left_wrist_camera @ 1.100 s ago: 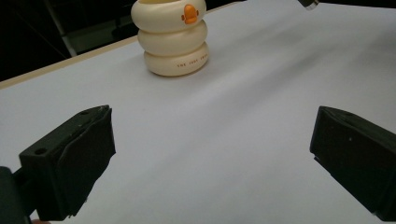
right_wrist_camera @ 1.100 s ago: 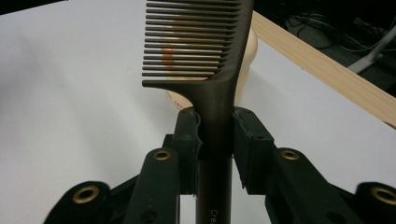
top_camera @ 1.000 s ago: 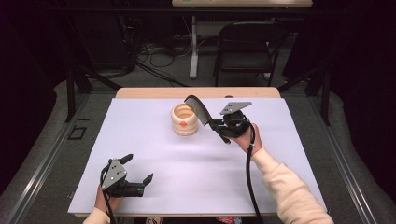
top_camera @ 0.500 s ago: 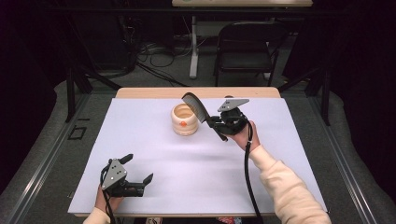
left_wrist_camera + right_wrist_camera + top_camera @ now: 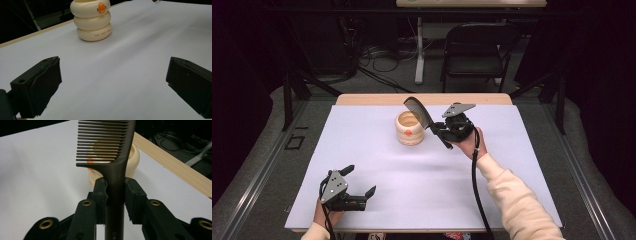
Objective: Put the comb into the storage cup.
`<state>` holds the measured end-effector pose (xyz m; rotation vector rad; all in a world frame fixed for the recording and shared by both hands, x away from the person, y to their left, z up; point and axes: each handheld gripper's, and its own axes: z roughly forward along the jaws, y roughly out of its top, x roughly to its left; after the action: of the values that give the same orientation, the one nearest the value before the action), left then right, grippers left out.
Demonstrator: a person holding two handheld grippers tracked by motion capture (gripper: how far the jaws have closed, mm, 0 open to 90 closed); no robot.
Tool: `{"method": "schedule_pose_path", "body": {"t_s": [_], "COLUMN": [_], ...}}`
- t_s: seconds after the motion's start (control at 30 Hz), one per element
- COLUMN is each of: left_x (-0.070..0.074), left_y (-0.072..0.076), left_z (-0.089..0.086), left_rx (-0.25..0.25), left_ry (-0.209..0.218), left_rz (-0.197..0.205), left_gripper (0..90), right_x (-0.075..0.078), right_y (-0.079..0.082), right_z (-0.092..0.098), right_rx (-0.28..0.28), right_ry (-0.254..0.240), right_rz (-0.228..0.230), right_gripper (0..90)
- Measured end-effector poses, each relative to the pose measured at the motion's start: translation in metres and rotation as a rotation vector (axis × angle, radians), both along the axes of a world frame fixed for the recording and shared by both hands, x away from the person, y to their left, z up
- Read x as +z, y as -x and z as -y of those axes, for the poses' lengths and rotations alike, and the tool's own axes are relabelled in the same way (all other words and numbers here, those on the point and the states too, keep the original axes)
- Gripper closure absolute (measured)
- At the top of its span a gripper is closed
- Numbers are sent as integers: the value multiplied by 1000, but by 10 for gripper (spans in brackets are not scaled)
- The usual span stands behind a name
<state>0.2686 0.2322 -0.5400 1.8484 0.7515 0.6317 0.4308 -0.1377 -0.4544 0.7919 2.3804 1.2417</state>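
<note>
A cream ringed pot (image 5: 410, 129) with an orange mark stands at the back middle of the white sheet (image 5: 387, 165). My right gripper (image 5: 436, 131) is just right of the pot, shut on the handle of a dark comb (image 5: 418, 111). The comb's toothed end tilts up and left over the pot's rim. In the right gripper view the comb (image 5: 107, 142) rises between the jaws, with the pot (image 5: 132, 157) behind it. My left gripper (image 5: 360, 180) rests open at the front left, with nothing between its jaws. The left gripper view looks across the bare sheet to the pot (image 5: 91, 20).
The table's wooden back edge (image 5: 422, 98) shows beyond the sheet. A black chair (image 5: 477, 50) and floor cables (image 5: 377, 55) lie behind the table. Dark metal frames (image 5: 287, 100) stand at both sides.
My right gripper has shifted slightly left with the comb, bringing the comb's toothed end closer over the pot. The left gripper has stayed still.
</note>
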Motion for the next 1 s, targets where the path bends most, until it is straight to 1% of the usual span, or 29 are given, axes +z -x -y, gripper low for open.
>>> {"method": "schedule_pose_path", "body": {"t_s": [0.7, 1.0], "left_x": [0, 0], "left_y": [0, 0], "left_z": [1, 0], "left_rx": [1, 1], "left_ry": [3, 3], "left_rz": [-2, -1], "left_gripper": [2, 2], "right_x": [4, 6], "right_y": [-5, -8], "right_z": [-10, -13], "right_rx": [7, 5], "right_ry": [-7, -20], "right_rz": [10, 19], "right_gripper": [720, 720]}}
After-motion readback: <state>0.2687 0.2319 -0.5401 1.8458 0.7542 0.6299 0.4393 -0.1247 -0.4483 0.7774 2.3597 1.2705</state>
